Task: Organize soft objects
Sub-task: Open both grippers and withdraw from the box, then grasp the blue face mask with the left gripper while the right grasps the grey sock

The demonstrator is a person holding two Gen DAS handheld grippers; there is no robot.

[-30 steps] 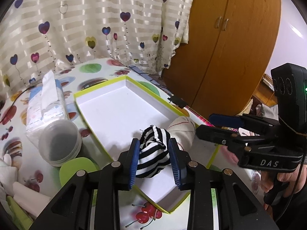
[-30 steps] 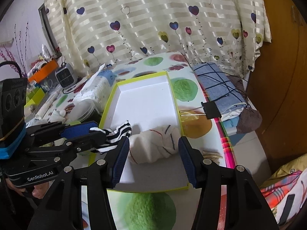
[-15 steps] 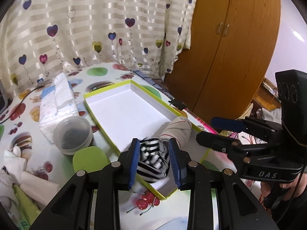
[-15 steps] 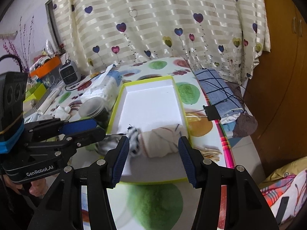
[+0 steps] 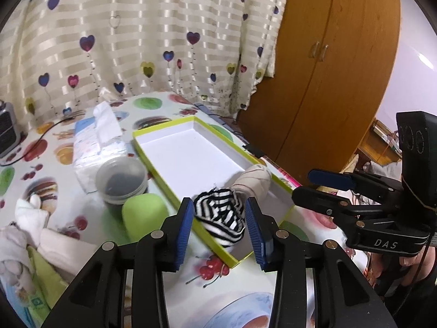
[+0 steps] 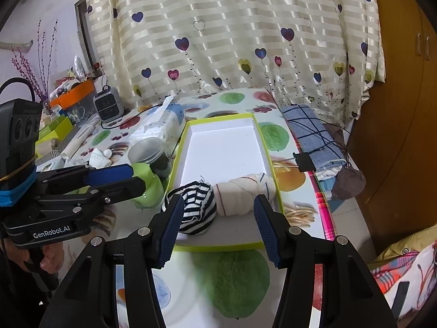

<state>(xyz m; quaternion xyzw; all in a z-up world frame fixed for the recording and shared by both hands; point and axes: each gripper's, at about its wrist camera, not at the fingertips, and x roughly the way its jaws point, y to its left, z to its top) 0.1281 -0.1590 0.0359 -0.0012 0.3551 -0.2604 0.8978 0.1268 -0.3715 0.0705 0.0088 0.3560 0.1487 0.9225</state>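
A black-and-white striped sock bundle (image 5: 221, 216) lies in the near corner of a white box with a yellow-green rim (image 5: 153, 161). A cream sock roll (image 5: 254, 180) lies beside it in the box. My left gripper (image 5: 220, 228) hovers just above the striped bundle. Its jaws are opening, and the blue pads stand clear of the bundle on both sides. My right gripper (image 6: 218, 218) is open above the box's near edge (image 6: 218, 246), with the striped bundle (image 6: 195, 207) and cream roll (image 6: 243, 196) just beyond its fingertips. Each gripper shows in the other's view: the right (image 5: 303, 184), the left (image 6: 128, 180).
Left of the box stand a tissue pack (image 5: 98, 142), a clear plastic jar (image 5: 121, 177) and a green lid (image 5: 144, 216); white cloths (image 5: 30, 213) lie further left. A folded blue checked cloth (image 6: 311, 134) and a binder clip (image 6: 304, 161) sit at the table's right edge. A wooden wardrobe (image 5: 327, 68) stands behind.
Both grippers have drawn back and up from the box. The left jaws have widened and let go of the striped bundle, which now rests in the box.
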